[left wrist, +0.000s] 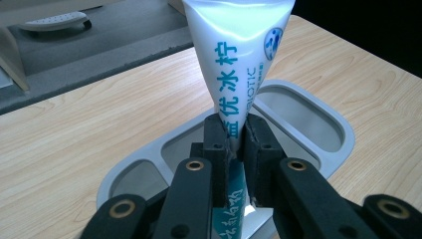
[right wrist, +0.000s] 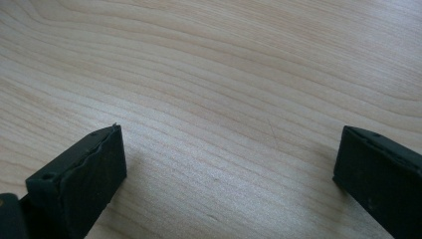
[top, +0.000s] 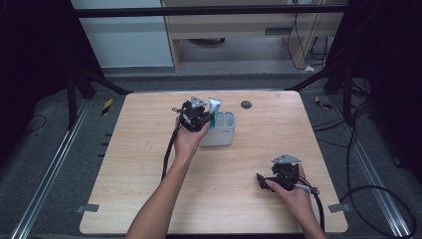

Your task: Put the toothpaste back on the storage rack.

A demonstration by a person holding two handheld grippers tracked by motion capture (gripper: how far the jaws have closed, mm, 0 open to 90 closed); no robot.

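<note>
The white toothpaste tube (left wrist: 238, 55) with teal lettering stood upright over the grey holder (left wrist: 318, 117), its lower end dipping into the middle one of the holder's 3 compartments. The left tool (left wrist: 236, 137) had its 2 black jaws clamped tight on the tube's narrow part, the wide crimped end rising above them. From above, the left tool (top: 195, 115) hung right at the holder (top: 221, 135), which sat toward the far middle of the wooden desk (top: 149, 149). Well apart, near the desk's front right, the right tool (top: 260, 178) rested low over bare wood, its jaws spread wide with nothing between them. A small dark disc (top: 246, 104) lay beyond the holder.
</note>
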